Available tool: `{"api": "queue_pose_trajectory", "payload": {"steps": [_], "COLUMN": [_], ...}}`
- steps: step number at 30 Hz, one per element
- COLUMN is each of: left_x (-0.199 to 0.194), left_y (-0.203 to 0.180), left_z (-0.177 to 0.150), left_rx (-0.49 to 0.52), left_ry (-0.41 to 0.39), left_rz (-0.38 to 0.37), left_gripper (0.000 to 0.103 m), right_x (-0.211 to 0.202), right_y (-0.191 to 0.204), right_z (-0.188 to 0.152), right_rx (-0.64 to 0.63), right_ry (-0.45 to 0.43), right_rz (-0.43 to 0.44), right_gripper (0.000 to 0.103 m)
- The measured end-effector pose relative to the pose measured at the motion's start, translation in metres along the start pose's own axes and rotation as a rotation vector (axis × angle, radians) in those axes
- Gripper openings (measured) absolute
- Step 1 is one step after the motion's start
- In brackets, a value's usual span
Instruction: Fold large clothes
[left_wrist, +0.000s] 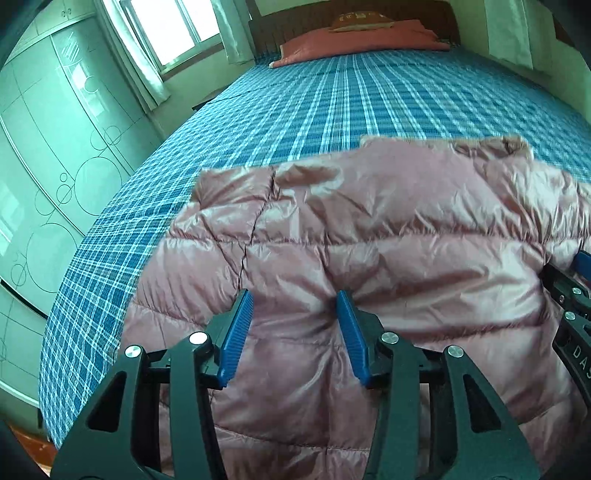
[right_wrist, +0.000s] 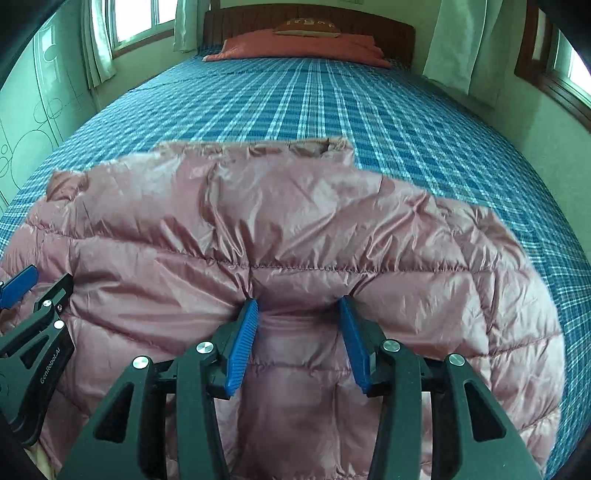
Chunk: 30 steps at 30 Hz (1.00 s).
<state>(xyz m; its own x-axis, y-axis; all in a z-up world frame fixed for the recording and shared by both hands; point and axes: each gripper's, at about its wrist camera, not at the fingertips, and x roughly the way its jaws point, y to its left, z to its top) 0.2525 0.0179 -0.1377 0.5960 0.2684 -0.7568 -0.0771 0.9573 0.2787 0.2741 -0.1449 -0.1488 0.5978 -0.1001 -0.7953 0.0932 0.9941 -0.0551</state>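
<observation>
A: Where is the big pink puffy jacket (right_wrist: 288, 236)?

B: It lies on the bed (right_wrist: 369, 110), on the blue checked sheet, at the near end; the far end by the pillows (right_wrist: 295, 46) is bare sheet; the jacket's far edge has a collar part (right_wrist: 321, 146) sticking out toward the pillows

A: What are the two claws doing?

B: The left gripper (left_wrist: 295, 299) sits on the left part of the jacket, near the left edge of the bed; its blue fingers (left_wrist: 238, 332) are spread apart, with puffy cloth bulging up between them; the right gripper (right_wrist: 299, 304) sits on the right part; its blue fingers (right_wrist: 242, 343) are apart too, and the cloth bunches up at the tips

A: Are they holding the jacket?

B: I think they press into it or are about to pinch it; neither is closed on it; the two claws are side by side, close together

A: How much folding is done?

B: The sides look tucked in, since no sleeves stick out, so maybe one fold is made, but I am not sure; the jacket is still wide and long; I think it still needs folding in half and a pat flat
</observation>
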Motion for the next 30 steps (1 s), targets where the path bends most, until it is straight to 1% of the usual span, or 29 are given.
{"api": "queue_pose_trajectory", "payload": {"steps": [2,4,5,7,8,10,14,18,20,23,25,28,30], "left_x": [-0.003,0.005,0.013,0.035,0.042,0.046,0.047,0.039,0.032,0.018,0.008,-0.009,-0.02], "left_y": [0.005,0.006,0.003,-0.006,-0.01,-0.014,-0.017,-0.015,-0.009,0.004,0.014,0.033,0.047], "left_z": [0.013,0.024,0.026,0.024,0.022,0.019,0.015,0.014,0.012,0.007,0.0,-0.014,-0.026], "left_rx": [-0.041,-0.049,-0.041,-0.013,0.0,0.005,0.012,0.014,0.005,-0.016,-0.031,-0.063,-0.08], "left_ry": [-0.027,-0.019,-0.003,0.053,0.065,0.053,0.037,0.032,0.028,0.02,0.011,0.004,-0.005], "left_rz": [0.001,0.003,0.011,0.015,0.017,0.033,0.048,0.052,0.051,0.042,0.048,0.039,0.055], "left_gripper": [0.047,0.049,0.049,0.049,0.049,0.049,0.049,0.049,0.049,0.049,0.049,0.049,0.051], "right_x": [-0.001,0.009,0.018,0.043,0.051,0.054,0.053,0.046,0.035,0.015,0.001,-0.019,-0.029], "right_y": [-0.005,-0.007,-0.006,-0.006,-0.007,-0.009,-0.007,-0.006,-0.005,-0.006,-0.005,0.0,0.005], "right_z": [0.012,0.02,0.02,0.015,0.011,0.008,0.007,0.006,0.002,0.0,-0.003,-0.015,-0.022], "right_rx": [0.031,0.046,0.044,0.043,0.048,0.07,0.06,0.051,0.053,0.069,0.062,0.04,0.026], "right_ry": [-0.012,0.007,0.025,0.092,0.098,0.079,0.063,0.054,0.046,0.022,0.002,-0.02,-0.034], "right_rz": [0.016,0.016,0.012,0.019,0.028,0.036,0.023,0.009,-0.002,0.004,0.012,0.025,0.031], "right_gripper": [0.046,0.046,0.046,0.048,0.048,0.048,0.048,0.048,0.048,0.049,0.049,0.049,0.049]}}
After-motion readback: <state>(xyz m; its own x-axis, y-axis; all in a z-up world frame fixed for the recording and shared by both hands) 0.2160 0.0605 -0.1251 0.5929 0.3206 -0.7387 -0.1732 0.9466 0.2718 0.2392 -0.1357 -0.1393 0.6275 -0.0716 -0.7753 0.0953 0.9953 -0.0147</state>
